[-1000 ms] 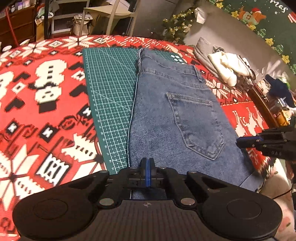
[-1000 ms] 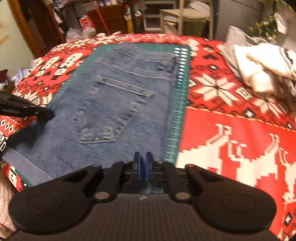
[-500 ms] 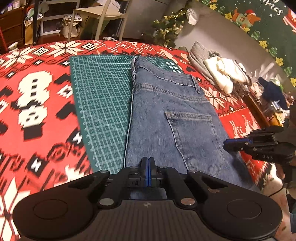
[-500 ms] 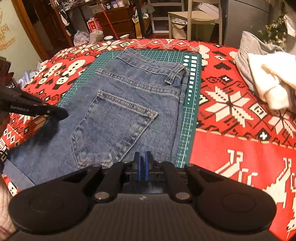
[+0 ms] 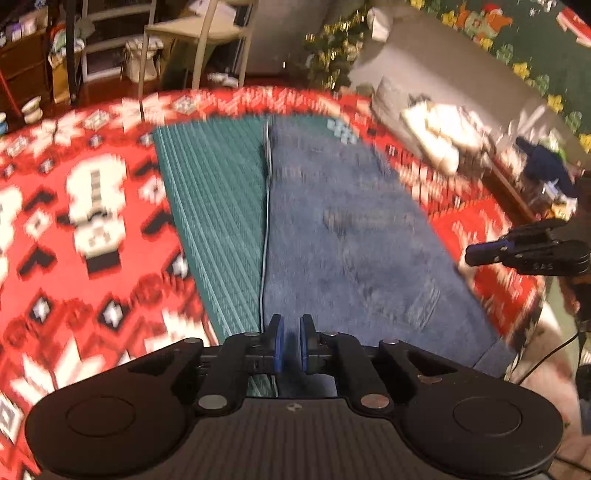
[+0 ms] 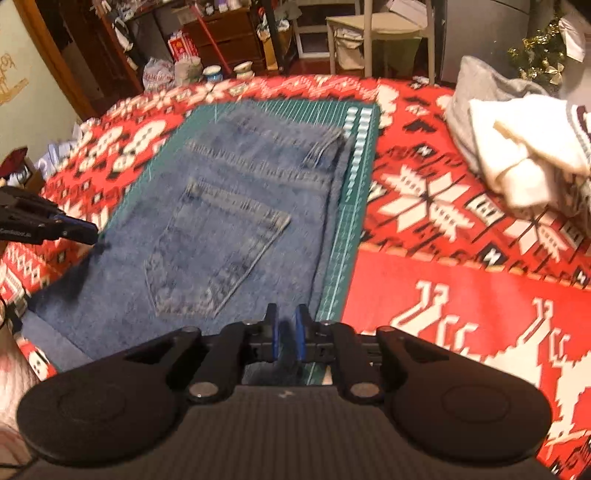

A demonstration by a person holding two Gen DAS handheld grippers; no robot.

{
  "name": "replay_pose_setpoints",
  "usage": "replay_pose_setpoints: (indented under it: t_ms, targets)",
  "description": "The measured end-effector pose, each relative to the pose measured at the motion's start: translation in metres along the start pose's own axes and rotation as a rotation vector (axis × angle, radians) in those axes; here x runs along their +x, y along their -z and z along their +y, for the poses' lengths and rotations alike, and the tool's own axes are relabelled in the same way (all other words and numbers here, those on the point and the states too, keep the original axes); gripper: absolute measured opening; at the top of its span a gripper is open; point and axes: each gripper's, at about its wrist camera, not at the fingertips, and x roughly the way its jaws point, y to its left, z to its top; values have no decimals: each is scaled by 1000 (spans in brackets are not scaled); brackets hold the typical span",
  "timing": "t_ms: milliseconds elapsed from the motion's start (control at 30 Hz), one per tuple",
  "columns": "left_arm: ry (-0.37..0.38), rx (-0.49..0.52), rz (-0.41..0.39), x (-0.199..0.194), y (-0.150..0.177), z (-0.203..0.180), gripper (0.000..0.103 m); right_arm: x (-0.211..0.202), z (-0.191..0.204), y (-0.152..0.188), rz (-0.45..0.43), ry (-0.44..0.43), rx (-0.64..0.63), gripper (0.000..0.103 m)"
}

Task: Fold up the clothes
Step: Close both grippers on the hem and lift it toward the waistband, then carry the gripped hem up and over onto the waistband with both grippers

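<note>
In the right wrist view, the folded jeans (image 6: 236,221) are laid on the cutting mat (image 6: 354,229), which is spread on the patterned blanket (image 6: 461,295). A strip of mat is left bare at the jeans' 3 o'clock side. A heap of clothes (image 6: 524,158) is piled at 2 o'clock, a chair (image 6: 373,33) at 12 o'clock beyond the blanket.

text: left gripper (image 6: 83,232) side print, blurred, unreadable | right gripper (image 5: 480,254) side marking, blurred, unreadable
</note>
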Motion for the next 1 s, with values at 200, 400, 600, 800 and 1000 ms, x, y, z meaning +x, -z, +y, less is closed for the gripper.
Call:
replay_pose_setpoints:
  t_ms: [200, 400, 600, 800, 1000]
  targets:
    - [43, 57, -97, 6, -57, 6, 54, 0, -25, -53, -90, -41, 6, 17]
    - [163, -50, -98, 57, -113, 29, 54, 49, -63, -95, -107, -121, 130, 25]
    - [168, -80, -27, 103, -132, 44, 55, 85, -79, -107, -99, -134, 181, 38]
    - [250, -143, 7, 127, -138, 62, 56, 109, -98, -114, -86, -200, 265, 42]
    - [288, -136, 10, 138, -140, 61, 15, 119, -97, -124, -64, -199, 230, 22]
